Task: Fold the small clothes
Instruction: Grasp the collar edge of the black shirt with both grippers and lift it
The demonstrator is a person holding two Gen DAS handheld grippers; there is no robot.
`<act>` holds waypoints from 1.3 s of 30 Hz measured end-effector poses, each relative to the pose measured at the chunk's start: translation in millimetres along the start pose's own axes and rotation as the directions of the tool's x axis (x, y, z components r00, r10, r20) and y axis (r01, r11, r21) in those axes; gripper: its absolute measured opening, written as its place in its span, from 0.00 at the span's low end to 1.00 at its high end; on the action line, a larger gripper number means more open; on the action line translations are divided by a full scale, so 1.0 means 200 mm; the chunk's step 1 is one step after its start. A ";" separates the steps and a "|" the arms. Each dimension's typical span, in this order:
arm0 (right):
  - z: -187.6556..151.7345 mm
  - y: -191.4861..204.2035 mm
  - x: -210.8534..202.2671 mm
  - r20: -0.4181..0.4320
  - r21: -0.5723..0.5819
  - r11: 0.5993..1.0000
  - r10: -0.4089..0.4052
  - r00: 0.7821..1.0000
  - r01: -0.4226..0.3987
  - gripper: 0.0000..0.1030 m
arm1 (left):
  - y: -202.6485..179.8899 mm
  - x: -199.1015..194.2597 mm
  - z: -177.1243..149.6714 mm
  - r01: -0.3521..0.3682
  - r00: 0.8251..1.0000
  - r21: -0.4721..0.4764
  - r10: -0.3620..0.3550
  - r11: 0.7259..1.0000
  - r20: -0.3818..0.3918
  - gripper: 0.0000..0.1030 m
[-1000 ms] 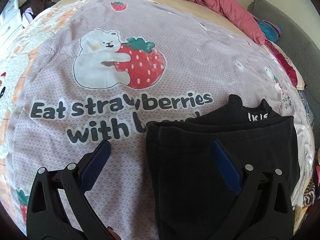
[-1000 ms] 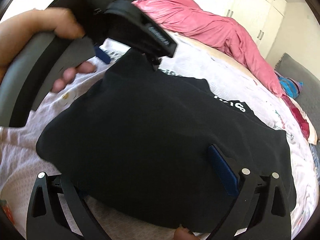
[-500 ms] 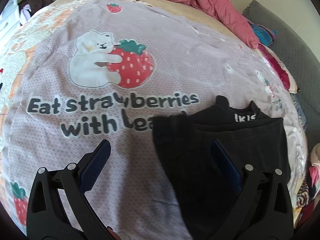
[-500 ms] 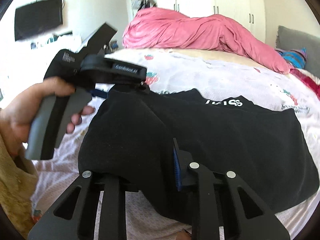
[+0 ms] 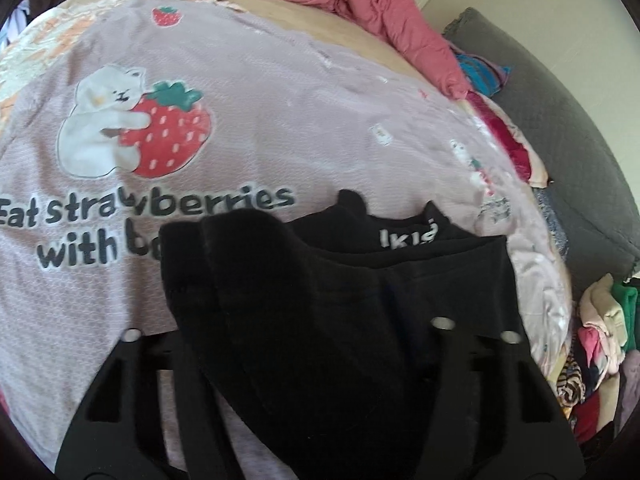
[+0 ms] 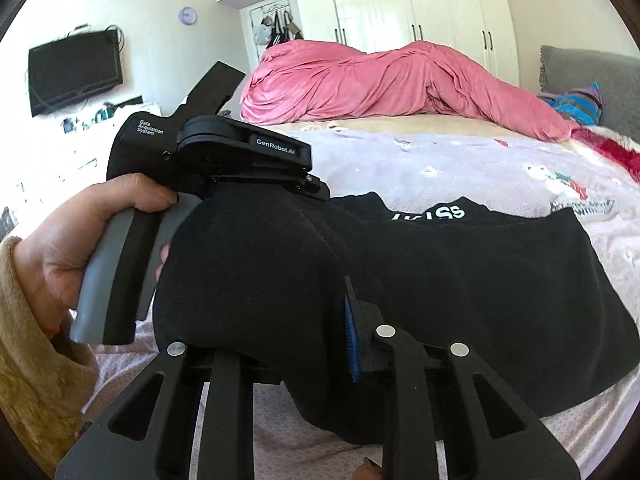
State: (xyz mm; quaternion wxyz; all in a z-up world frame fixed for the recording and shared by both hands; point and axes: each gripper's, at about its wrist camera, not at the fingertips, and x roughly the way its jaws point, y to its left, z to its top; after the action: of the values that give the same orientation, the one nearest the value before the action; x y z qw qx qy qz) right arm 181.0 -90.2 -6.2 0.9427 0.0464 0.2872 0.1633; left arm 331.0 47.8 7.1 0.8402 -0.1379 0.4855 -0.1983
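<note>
A black garment with white lettering lies on the printed bedspread. My left gripper has its jaws closing, and a raised bunch of the black cloth fills the gap and hides the pads. In the right wrist view, a hand holds the left gripper, and the garment peaks up to its tip. My right gripper is shut on the garment's near edge. Its blue pad presses the cloth, which is lifted off the bed.
A pink duvet is heaped at the bed's far end. A grey headboard runs along the right, with a pile of mixed clothes below it. A wall TV and white wardrobes stand beyond.
Both grippers stood wide over the flat garment; now both have closed on its near edge and raised it. The right gripper has rolled and tipped up toward the room.
</note>
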 end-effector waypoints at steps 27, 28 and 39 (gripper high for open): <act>0.00 -0.41 -0.35 0.094 0.230 0.973 -0.053 0.994 0.031 0.17 | -0.73 -0.02 0.03 0.024 0.998 0.165 -0.033 0.986 0.052 0.17; 0.00 -0.43 -0.36 0.095 0.238 0.971 -0.058 0.994 0.034 0.17 | -0.77 0.00 0.03 0.025 0.998 0.167 -0.033 0.986 0.045 0.17; -0.10 -0.65 -0.42 0.081 0.371 0.928 -0.047 0.996 0.014 0.17 | -1.04 0.22 0.03 -0.007 1.000 0.212 0.013 0.977 -0.027 0.17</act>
State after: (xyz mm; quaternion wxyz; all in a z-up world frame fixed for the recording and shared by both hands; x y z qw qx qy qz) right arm 140.3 -241.2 -2.9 0.9313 0.2259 0.2715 0.0893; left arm 314.9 -157.4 64.6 0.8441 -0.0422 0.4743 -0.2465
